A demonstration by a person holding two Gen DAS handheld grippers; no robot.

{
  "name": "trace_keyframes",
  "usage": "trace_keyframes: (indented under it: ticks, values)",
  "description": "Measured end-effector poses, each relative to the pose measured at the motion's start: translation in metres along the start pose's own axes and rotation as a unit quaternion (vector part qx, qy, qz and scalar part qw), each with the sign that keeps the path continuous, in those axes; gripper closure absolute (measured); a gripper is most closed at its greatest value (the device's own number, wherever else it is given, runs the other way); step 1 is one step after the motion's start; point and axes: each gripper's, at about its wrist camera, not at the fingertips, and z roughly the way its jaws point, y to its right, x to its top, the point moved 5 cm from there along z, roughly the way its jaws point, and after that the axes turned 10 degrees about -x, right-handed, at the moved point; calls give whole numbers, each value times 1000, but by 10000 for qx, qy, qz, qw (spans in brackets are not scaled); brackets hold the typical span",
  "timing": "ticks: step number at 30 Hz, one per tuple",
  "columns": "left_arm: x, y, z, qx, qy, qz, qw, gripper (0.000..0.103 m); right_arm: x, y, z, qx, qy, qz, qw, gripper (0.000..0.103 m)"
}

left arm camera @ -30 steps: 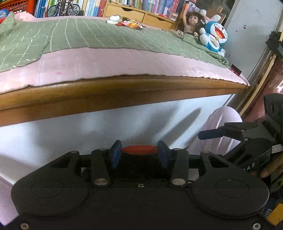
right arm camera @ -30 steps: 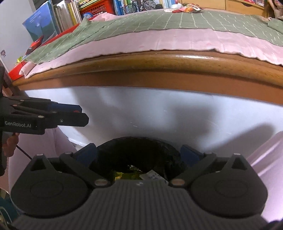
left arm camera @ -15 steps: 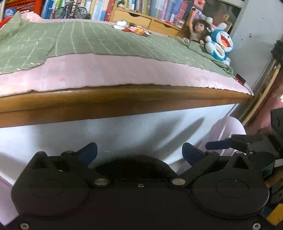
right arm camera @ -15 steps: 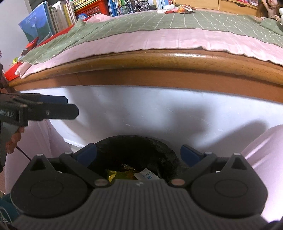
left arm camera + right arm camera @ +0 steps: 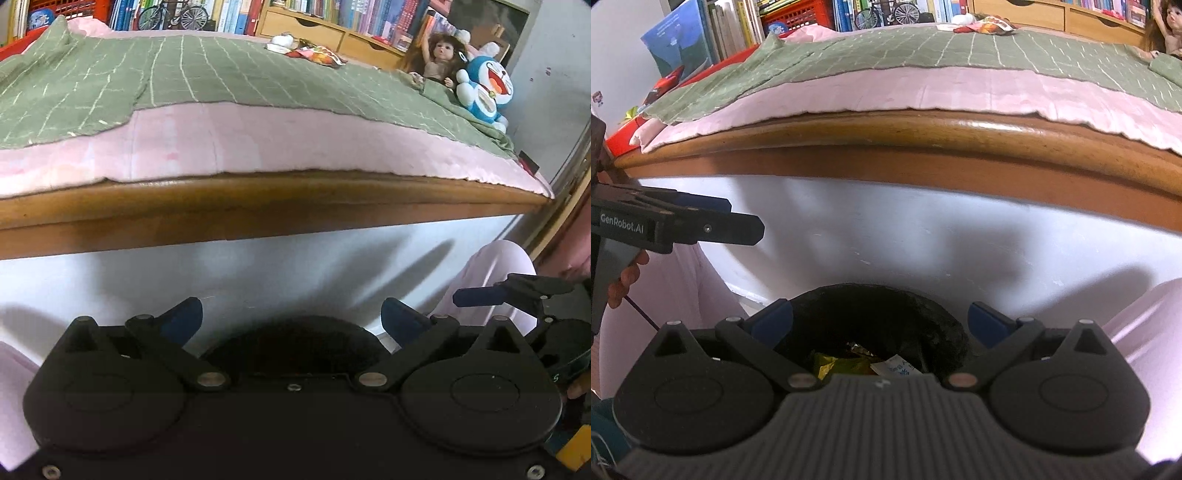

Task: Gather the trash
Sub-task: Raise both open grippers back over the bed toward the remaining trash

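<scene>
My left gripper [image 5: 291, 317] stands open over the dark mouth of a black bin [image 5: 295, 341], nothing between its blue pads. My right gripper [image 5: 881, 321] is open too, above the same bin [image 5: 923, 308]. Inside lie a yellow wrapper [image 5: 838, 363] and a white paper scrap [image 5: 895, 369]. Far back on the green bedspread lie a red-orange snack wrapper [image 5: 319, 55] and a crumpled white piece [image 5: 280, 40]; the wrapper [image 5: 988, 26] also shows in the right wrist view. Each gripper sees the other's fingers [image 5: 476, 295] [image 5: 731, 230] at its side.
A wooden bed edge [image 5: 258, 210] with a pink sheet [image 5: 258, 147] overhangs a white panel [image 5: 905, 236] just behind the bin. A doll [image 5: 439, 55] and a blue plush [image 5: 487, 88] sit at the bed's right end. Bookshelves [image 5: 332, 14] run behind. The person's pink-clad knees flank the bin.
My left gripper was shut on a small red piece a second ago; its jaws have swung wide and the piece is gone from view. The right gripper has stayed in place, open.
</scene>
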Motion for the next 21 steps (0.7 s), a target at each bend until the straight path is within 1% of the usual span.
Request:
trace_keyframes:
  ticks: [2,5,13,18,21]
  values:
    - [4,4,-4,-11,33,62,10000,0,3,-1,-2,-2,42,-26,10000,0]
    - [14,12,-12,-15,118,288,9995,0,10,-1,-9,-36,159,-57,9999,0]
    - [39,29,-41,-145,411,549,9975,0,38,-3,-39,59,711,-255,9971,0]
    - [59,28,-49,-50,539,616,9966,0,62,4,-51,41,994,-283,9946,0]
    - [76,25,-50,39,615,691,9957,0,82,12,-56,-11,1190,-315,9924,0]
